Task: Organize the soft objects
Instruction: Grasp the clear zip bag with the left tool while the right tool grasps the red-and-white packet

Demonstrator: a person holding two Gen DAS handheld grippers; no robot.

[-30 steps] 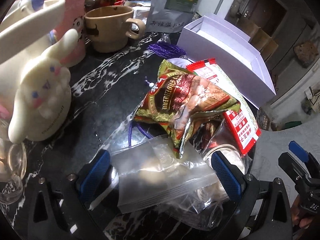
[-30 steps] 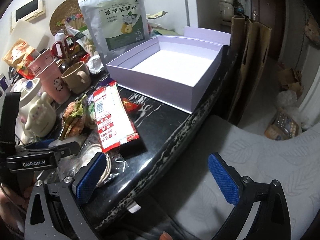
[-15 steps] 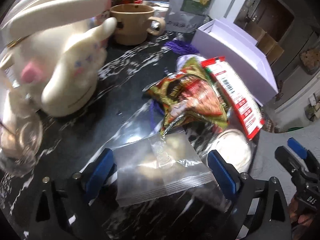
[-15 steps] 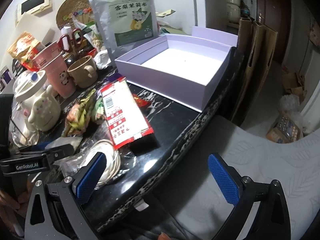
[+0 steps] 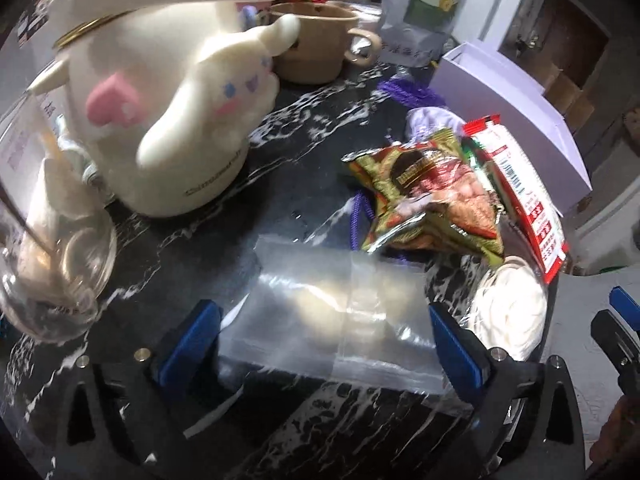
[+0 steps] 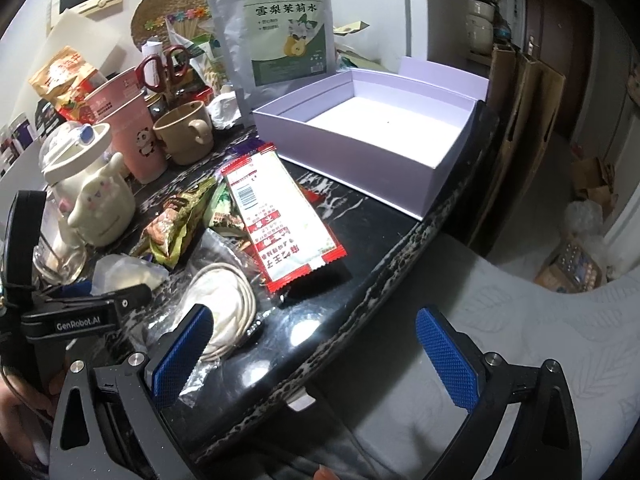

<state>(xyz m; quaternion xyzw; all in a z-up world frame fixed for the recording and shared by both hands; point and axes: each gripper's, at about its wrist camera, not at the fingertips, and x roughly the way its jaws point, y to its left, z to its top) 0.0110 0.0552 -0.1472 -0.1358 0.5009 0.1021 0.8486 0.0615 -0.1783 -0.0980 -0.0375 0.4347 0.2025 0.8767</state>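
Note:
A clear plastic bag with a pale soft thing inside (image 5: 340, 312) lies on the black marble counter between the open fingers of my left gripper (image 5: 326, 344), not clamped. Beyond it lie a green-red snack packet (image 5: 432, 196), a red-white long packet (image 5: 520, 196) and a white coiled cable in clear wrap (image 5: 512, 312). In the right wrist view the red-white packet (image 6: 280, 216), the snack packet (image 6: 176, 224) and the cable (image 6: 228, 304) lie left of an open lilac box (image 6: 380, 124). My right gripper (image 6: 316, 356) is open and empty at the counter's front edge.
A white bunny-shaped kettle (image 5: 168, 108), a glass bowl (image 5: 52, 264) and a tan mug (image 5: 316, 48) stand at the left and back. A pink cup (image 6: 128, 128) and a silver pouch (image 6: 280, 28) stand behind. A grey bed (image 6: 540, 320) lies below the counter edge.
My left gripper has swung left and lower around the clear bag; the kettle now fills the upper left. My right gripper has crept closer to the counter edge. Both stayed open.

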